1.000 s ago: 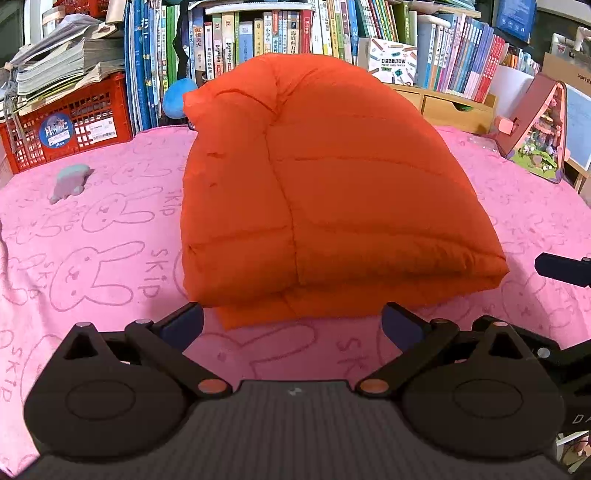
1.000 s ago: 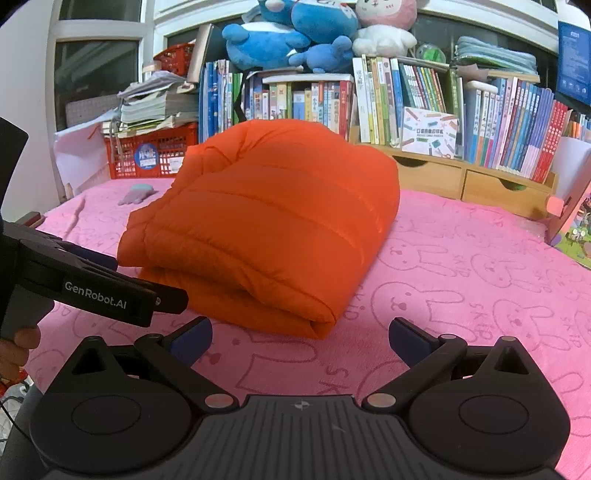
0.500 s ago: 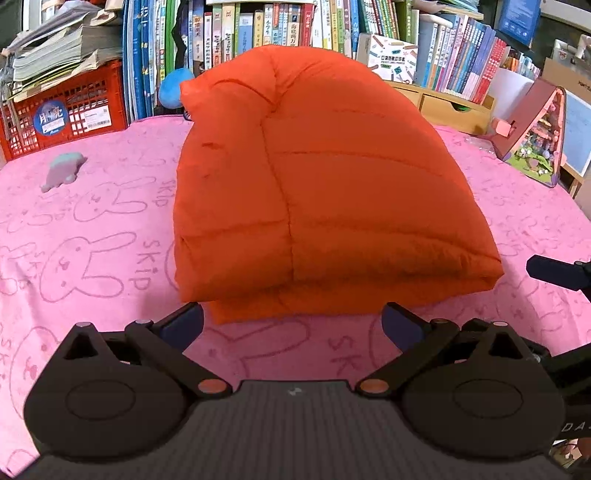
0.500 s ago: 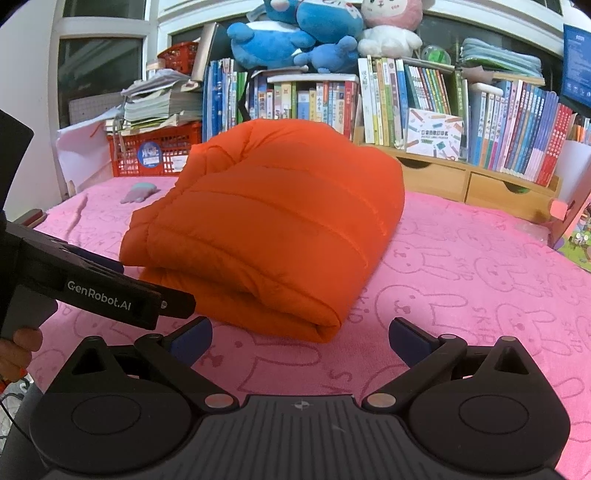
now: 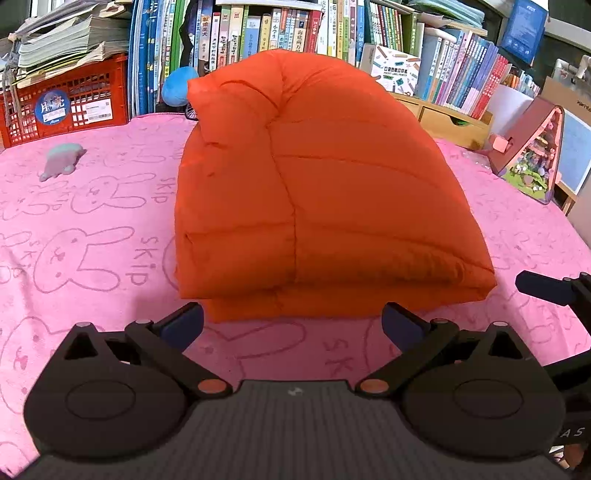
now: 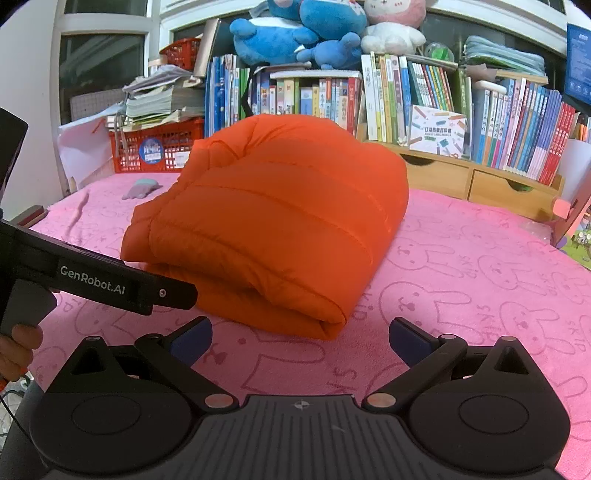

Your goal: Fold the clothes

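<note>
Right, from the left wrist camera first: the left gripper [image 5: 293, 325] hangs low over the pink bunny-print cover [image 5: 85, 258], its fingers pointing straight at the near edge of the orange puffer jacket [image 5: 314, 192]. Jaws spread wide, nothing between them, the blue pads just short of the fabric. The jacket sits folded in a thick bundle in the middle of the cover, layers stacked, the folded edges facing this gripper. Off to the right edge, one dark finger of the right gripper [image 5: 543, 290] pokes into view, level with the jacket's right corner. A small grey-green toy [image 5: 61, 160] lies well apart on the left, near the red crate [image 5: 66, 110].

Now the right wrist camera: the right gripper [image 6: 301, 338] hovers low too, aimed at the jacket's [image 6: 273, 225] near right corner, jaws wide apart and empty. The left gripper [image 6: 170, 293] reaches in from the left, held level by a hand [image 6: 16, 350] wrapped round its grip, its tip just beside the jacket's lower layer; I cannot tell whether it touches. Bookshelves [image 6: 424, 107] and plush toys [image 6: 314, 33] stand behind.
</note>
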The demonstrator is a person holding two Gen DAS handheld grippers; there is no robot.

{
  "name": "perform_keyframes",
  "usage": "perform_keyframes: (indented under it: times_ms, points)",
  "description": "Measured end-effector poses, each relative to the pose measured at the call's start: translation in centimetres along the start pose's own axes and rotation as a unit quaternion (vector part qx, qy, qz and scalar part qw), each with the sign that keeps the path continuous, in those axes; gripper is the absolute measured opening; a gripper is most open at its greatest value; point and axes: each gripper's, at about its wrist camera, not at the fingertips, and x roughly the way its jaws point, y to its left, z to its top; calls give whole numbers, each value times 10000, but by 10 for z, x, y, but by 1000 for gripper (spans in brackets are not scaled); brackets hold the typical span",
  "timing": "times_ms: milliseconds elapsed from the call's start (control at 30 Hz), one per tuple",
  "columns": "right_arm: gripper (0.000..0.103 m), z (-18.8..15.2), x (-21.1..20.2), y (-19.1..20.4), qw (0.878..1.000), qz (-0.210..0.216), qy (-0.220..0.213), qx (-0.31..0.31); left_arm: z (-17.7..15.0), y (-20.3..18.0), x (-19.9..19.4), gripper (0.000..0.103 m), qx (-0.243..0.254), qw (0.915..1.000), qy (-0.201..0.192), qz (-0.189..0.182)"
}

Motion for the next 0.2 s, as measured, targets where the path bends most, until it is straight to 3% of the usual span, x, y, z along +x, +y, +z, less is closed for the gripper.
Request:
perform_keyframes:
  times_ms: [200]
  points:
    - [103, -1, 0, 0, 10000, 5, 9, 10, -1, -2, 1, 103, 16, 10000, 32, 21]
